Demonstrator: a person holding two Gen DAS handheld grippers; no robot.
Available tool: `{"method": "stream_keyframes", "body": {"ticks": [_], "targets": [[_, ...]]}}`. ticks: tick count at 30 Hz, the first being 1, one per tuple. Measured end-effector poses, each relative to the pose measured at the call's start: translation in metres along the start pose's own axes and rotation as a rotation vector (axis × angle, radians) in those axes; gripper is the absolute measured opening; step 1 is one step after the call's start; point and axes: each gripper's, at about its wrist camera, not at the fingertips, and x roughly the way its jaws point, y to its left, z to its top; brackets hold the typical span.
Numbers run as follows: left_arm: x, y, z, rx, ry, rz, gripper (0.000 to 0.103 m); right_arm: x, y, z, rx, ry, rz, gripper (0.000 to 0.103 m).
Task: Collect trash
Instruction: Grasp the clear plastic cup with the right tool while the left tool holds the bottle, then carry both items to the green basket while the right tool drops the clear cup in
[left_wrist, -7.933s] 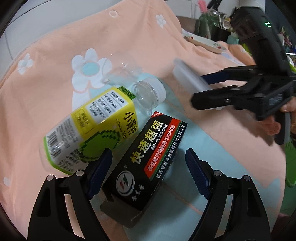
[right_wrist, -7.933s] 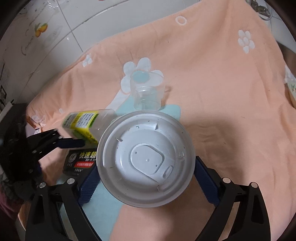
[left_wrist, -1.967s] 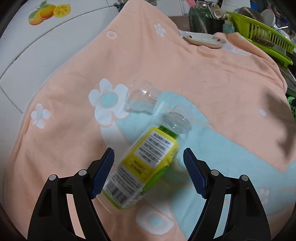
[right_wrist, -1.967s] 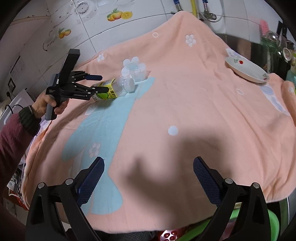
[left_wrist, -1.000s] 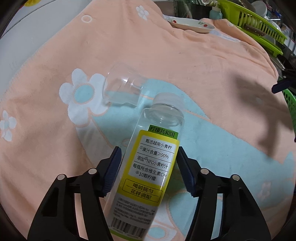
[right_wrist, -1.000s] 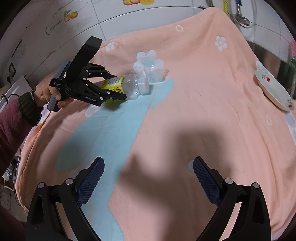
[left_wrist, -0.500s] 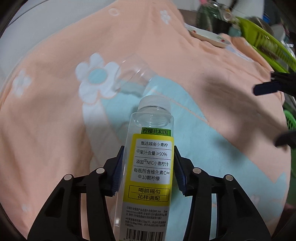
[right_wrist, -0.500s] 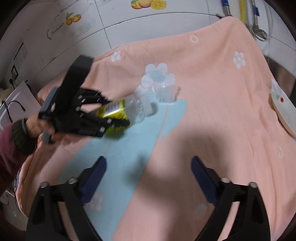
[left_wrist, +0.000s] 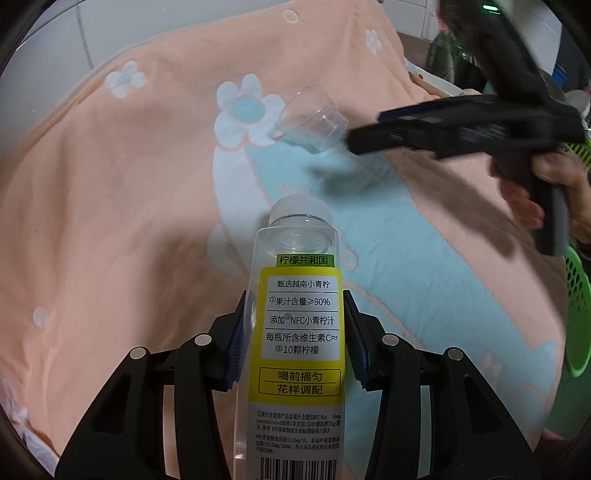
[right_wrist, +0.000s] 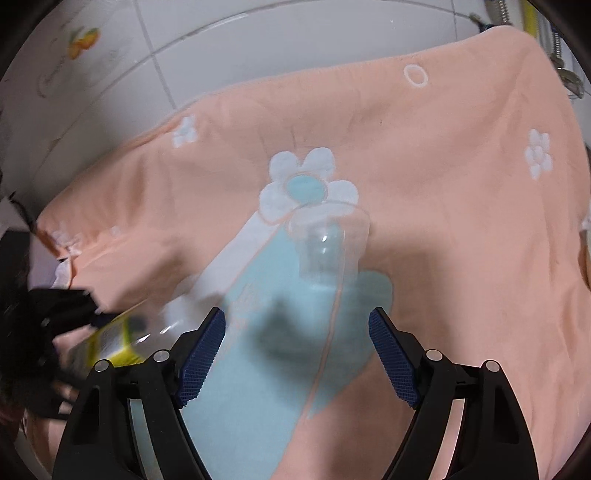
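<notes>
My left gripper (left_wrist: 295, 332) is shut on a clear plastic bottle (left_wrist: 299, 325) with a yellow and green label, held above the cloth, cap pointing away. The bottle shows blurred at the lower left of the right wrist view (right_wrist: 122, 343). A clear plastic cup (left_wrist: 314, 118) lies on its side on the cloth by a white flower. My right gripper (right_wrist: 297, 354) is open, with the cup (right_wrist: 328, 240) just ahead of its fingertips. In the left wrist view the right gripper (left_wrist: 369, 136) reaches in from the right, its tips beside the cup.
A peach towel (left_wrist: 110, 206) with white flowers and a light blue patch covers the counter. White tiled wall (right_wrist: 258, 40) stands behind. A green basket (left_wrist: 576, 314) sits at the right edge, and dishes stand at the far right.
The left gripper closed on the bottle and lifted it. The right gripper moved in across the towel and is now close to the cup, still open.
</notes>
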Motion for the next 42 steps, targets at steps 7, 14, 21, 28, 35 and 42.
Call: {"method": "stream_keyframes", "body": {"ticks": [7,14,21,28,35,42], "targets": [[-0.01,0.003,-0.004,-0.025,-0.017,-0.004,0.046,0.031,-0.01,0.027,0.019,0.014,-0.024,0.077],[-0.012,0.007,-0.007,-0.065,-0.023,-0.017,0.045,0.05,-0.02,0.043,0.077,0.017,-0.01,0.077],[-0.016,0.006,-0.01,-0.082,-0.027,-0.016,0.045,0.048,-0.015,0.044,0.077,0.0,-0.002,0.059],[-0.027,-0.008,-0.011,-0.086,-0.046,-0.053,0.045,0.013,-0.009,0.027,0.094,-0.038,0.022,0.059],[-0.034,-0.042,-0.027,-0.071,-0.064,-0.098,0.045,-0.044,-0.009,-0.017,0.136,-0.056,0.02,0.059],[-0.046,-0.087,-0.038,-0.034,-0.087,-0.136,0.045,-0.104,-0.02,-0.075,0.191,-0.076,-0.018,0.059]]}}
